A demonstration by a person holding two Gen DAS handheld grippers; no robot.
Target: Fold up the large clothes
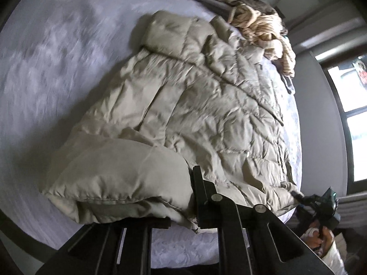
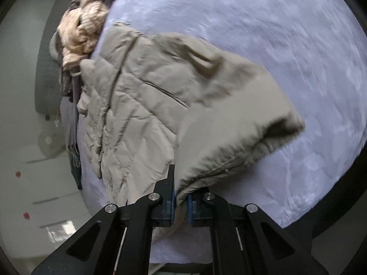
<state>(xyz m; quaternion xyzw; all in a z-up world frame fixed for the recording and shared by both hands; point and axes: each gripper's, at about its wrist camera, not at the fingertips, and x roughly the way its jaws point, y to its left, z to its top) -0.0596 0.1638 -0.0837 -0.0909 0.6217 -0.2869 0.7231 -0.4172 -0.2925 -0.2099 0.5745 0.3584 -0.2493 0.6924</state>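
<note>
Beige quilted jacket (image 1: pixel 195 96) lies spread on the bed (image 1: pixel 57 57), its near edge lifted. My right hand-held gripper (image 2: pixel 181 202) pinches the jacket's hem between its blue pads (image 2: pixel 169 204), fabric bunched in the narrow gap. My left hand-held gripper (image 1: pixel 195 197) is pressed together on a folded corner of the same jacket, which hides one finger. A heap of striped clothes (image 1: pixel 263 27) sits at the bed's far edge, touching the jacket.
</note>
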